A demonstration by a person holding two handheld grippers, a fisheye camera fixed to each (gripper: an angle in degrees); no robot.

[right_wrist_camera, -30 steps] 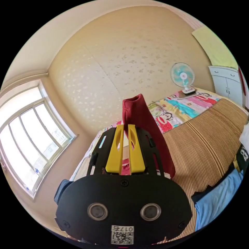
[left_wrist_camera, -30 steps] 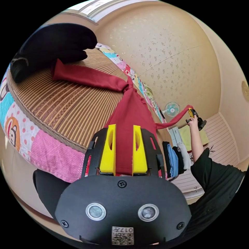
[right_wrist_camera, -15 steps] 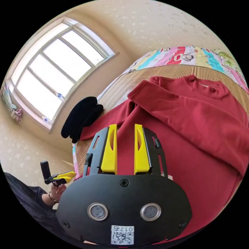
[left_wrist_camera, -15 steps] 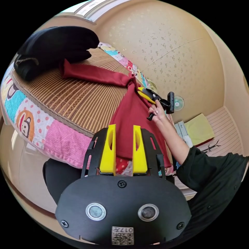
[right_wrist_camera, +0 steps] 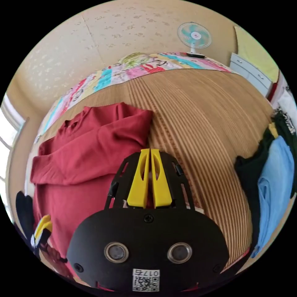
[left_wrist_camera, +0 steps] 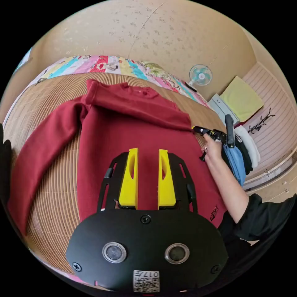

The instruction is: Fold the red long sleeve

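The red long sleeve lies spread flat on a woven bamboo mat that covers a bed, its collar toward the wall. One sleeve is folded across the chest and reaches to the shirt's edge; the other sleeve trails out over the mat.

In the left gripper view, the left gripper hovers over the body of the shirt with its yellow jaws apart and nothing between them. In that view a hand holds the right gripper at the shirt's side edge, by the end of the folded sleeve.

In the right gripper view, the right gripper has its jaws pressed together just beside the shirt's edge; a bit of red shows low between them, but whether they pinch cloth is hard to tell. A stack of folded clothes sits at the mat's far side. A small fan stands by the wall beyond a colourful cartoon sheet.
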